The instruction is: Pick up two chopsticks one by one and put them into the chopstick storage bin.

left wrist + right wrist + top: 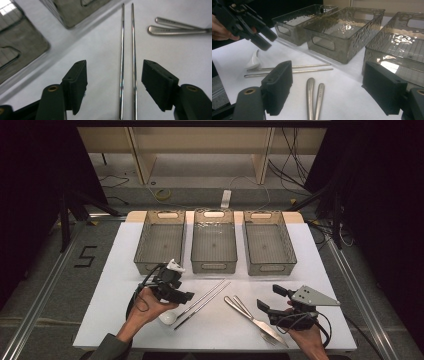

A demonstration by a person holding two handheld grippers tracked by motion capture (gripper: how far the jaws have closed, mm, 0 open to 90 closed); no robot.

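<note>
High view: white table (310, 270), matte sheet top, three clear ribbed plastic bins (214, 240) in a row along the far edge, each with a cut-out handle slot. Black mark like a "5" (86, 256) on the floor at left; no other writing legible.

Metal chopsticks (202, 299), thin, round, polished, lie side by side near the front of the table, between the two hands. Long axis runs diagonally: thin tips toward the middle bin, butt ends toward the person's left hand. White ceramic spoon (168, 318), glossy, sits just beside the butt ends. To the right, a steel fork and knife (252, 318), brushed handles, lie close together at an opposite slant.

Left gripper (186, 296): black, hard plastic body, flat rubbery pads. In the left gripper view the chopsticks (127, 62) run straight up between the jaws, parallel, a narrow gap between them; the pads stand apart on either side, not touching the metal.

Right gripper (270, 298): grey triangular plate on top, jaws wide apart, nothing between them, held off near the fork and knife handles (314, 100). Stamped lettering on one handle, too blurred to read.
</note>
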